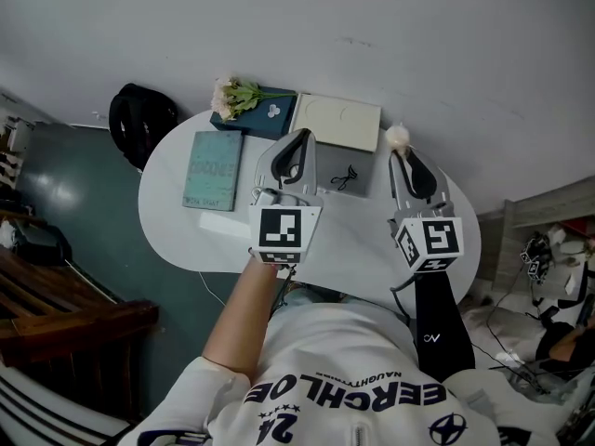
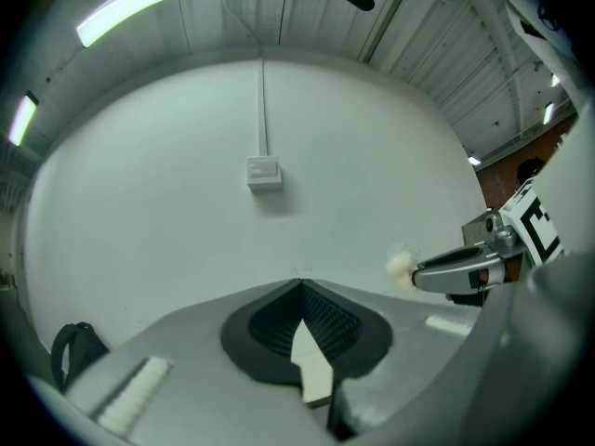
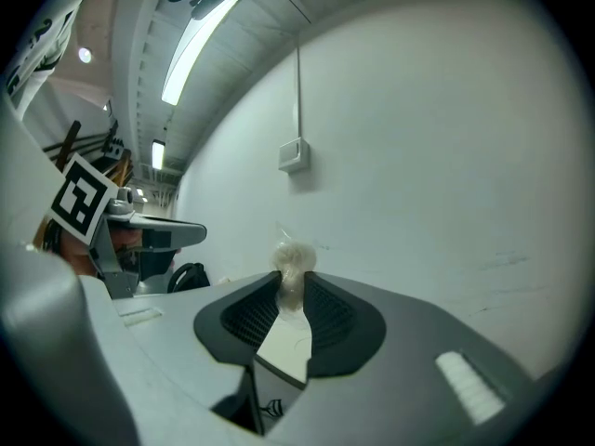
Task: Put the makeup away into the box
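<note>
The puff point(image 1: 398, 136) is pinched at the very tip of the right gripper point(image 1: 402, 152). In the right gripper view we see its pale fluff point(image 3: 293, 260) bulging out past the pads, which press on it from both sides with only a narrow gap. It sticks out along the line of the jaws, away from us and toward the wall. We cannot tell whether a handle or stem runs back between the pads.

The puff hangs over the far right part of the table point(image 1: 223, 240), just off the right far corner of the box point(image 1: 337, 124). We take the cream panel for the box's lid, laid back. The grey tray point(image 1: 364, 190) in front of it looks to us like its open inside, and a small black item point(image 1: 344, 177) already lies in the tray.

So the box is to the left of the puff and a little nearer to us, between the two grippers. We judge the coming move to be a short carry leftward and back over the tray, then a release. It belongs to the right hand, which already has the puff.

The left gripper point(image 1: 297, 145) hovers over the tray's left edge. In its own view its jaws meet at the tips point(image 2: 299, 284) with nothing between them. That view also shows the puff point(image 2: 400, 268) off to its right. The left gripper is beside the box but carries nothing, and we would want it kept out of the drop path.

Further left lie a book point(image 1: 212, 170) and flowers point(image 1: 237, 93), well apart from the puff.
</note>
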